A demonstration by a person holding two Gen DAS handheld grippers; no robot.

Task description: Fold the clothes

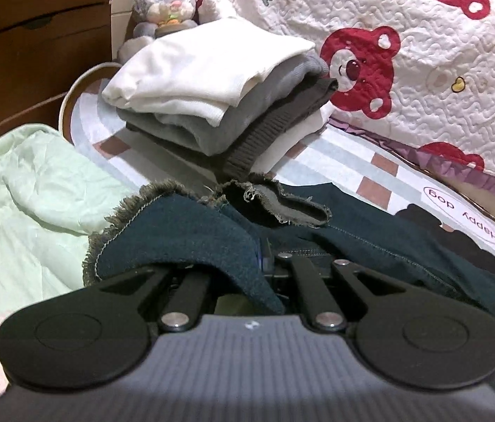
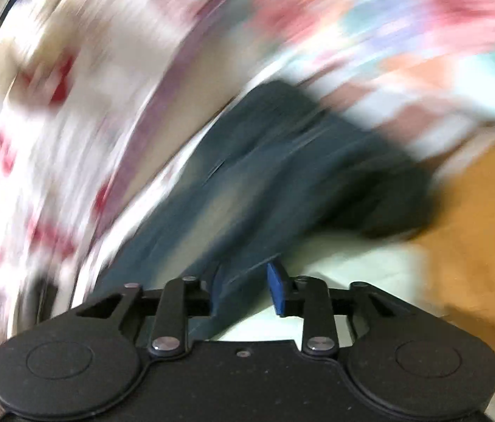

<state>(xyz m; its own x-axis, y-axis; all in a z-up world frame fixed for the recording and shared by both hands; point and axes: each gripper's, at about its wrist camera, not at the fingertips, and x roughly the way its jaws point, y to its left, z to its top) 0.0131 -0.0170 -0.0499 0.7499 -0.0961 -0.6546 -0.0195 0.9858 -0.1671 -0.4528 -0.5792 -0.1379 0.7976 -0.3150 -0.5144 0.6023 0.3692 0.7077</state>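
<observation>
The bed [image 1: 363, 176] has a checked sheet. On it lies the dark jeans [image 1: 370, 232]. Behind the jeans stands a stack of folded clothes [image 1: 212, 98]. Left of the jeans lies a pale green cloth [image 1: 33, 190]. Right of the stack, a quilt [image 1: 423, 70] with red bears covers the bed.

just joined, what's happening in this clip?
A person is folding dark jeans on a bed with tongs in each hand. The left tongs are buried under a frayed hem draped over them; whether they grip it can't be told. The right tongs stand open around another part of the jeans, though that view is blurred. A folded stack sits behind.
</observation>
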